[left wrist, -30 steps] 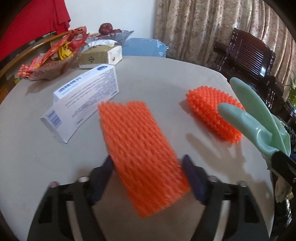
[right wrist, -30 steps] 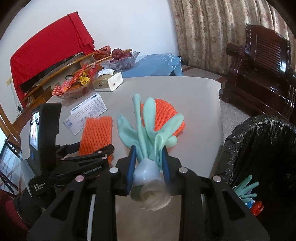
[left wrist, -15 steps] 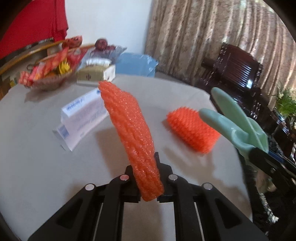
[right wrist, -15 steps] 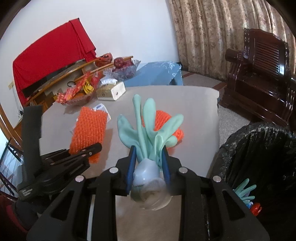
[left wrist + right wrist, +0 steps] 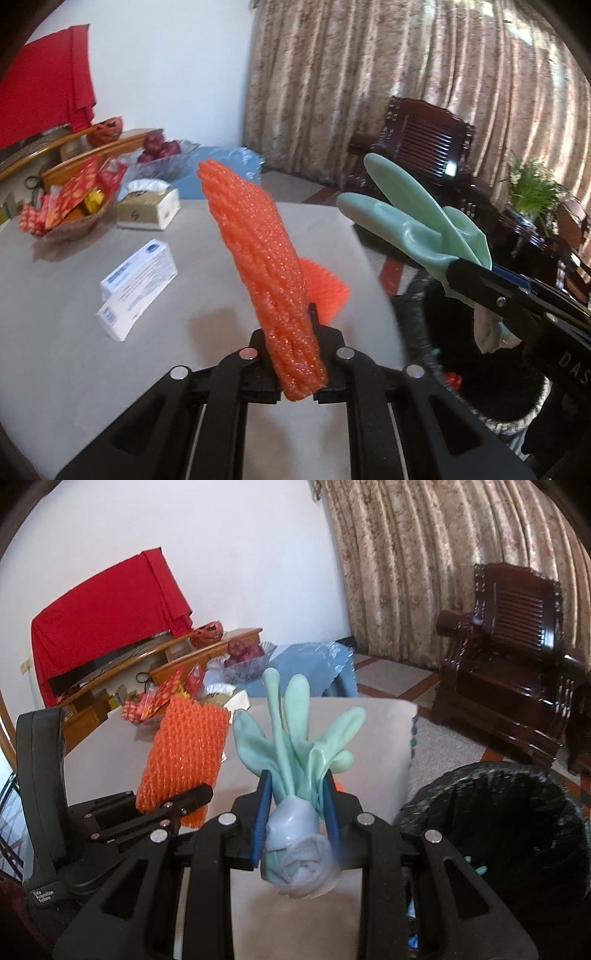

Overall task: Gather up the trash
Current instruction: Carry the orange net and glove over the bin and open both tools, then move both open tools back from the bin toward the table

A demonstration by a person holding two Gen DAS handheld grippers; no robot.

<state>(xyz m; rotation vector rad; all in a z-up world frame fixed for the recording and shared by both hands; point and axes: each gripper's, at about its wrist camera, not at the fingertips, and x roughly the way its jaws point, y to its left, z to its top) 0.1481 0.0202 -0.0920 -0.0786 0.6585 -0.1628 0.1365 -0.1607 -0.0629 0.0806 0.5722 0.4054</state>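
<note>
Beige patterned curtains (image 5: 388, 92) and a white wall back the room in the left wrist view, w/ a round grey-beige table (image 5: 74, 350) below us. We see the left gripper (image 5: 295, 365) clenched on an orange foam fruit-net sleeve (image 5: 262, 258); it stands nearly upright between the jaws, lifted off the table, squeezed narrow at the grip. A second orange foam net (image 5: 325, 284) lies on the table just behind it, partly hidden. Left of that lies a white-and-blue cardboard box (image 5: 136, 280); farther back sit a gold-and-white tissue box (image 5: 147, 210) and a basket of red packets (image 5: 70, 206). At right, the right gripper (image 5: 465, 277) comes in from the edge, grasping a pale green rubber glove (image 5: 417, 221) whose fingers point up-left. Below it we make out a black-bagged trash bin (image 5: 480, 387).

Right wrist view: same curtains (image 5: 443, 572), a dark carved wooden armchair (image 5: 509, 664), and a red cloth (image 5: 110, 616) over sth at the wall. Our right gripper (image 5: 295, 812) is clamped on the glove's (image 5: 295, 738) bunched cuff, fingers fanning upward, above the table edge (image 5: 369, 720). Left gripper (image 5: 177, 805) sits beside it, holding the orange sleeve (image 5: 184, 753) up. Black bin (image 5: 498, 830) is at lower right, just off the table; a bit of green shows inside, but we can't tell what it is.
</note>
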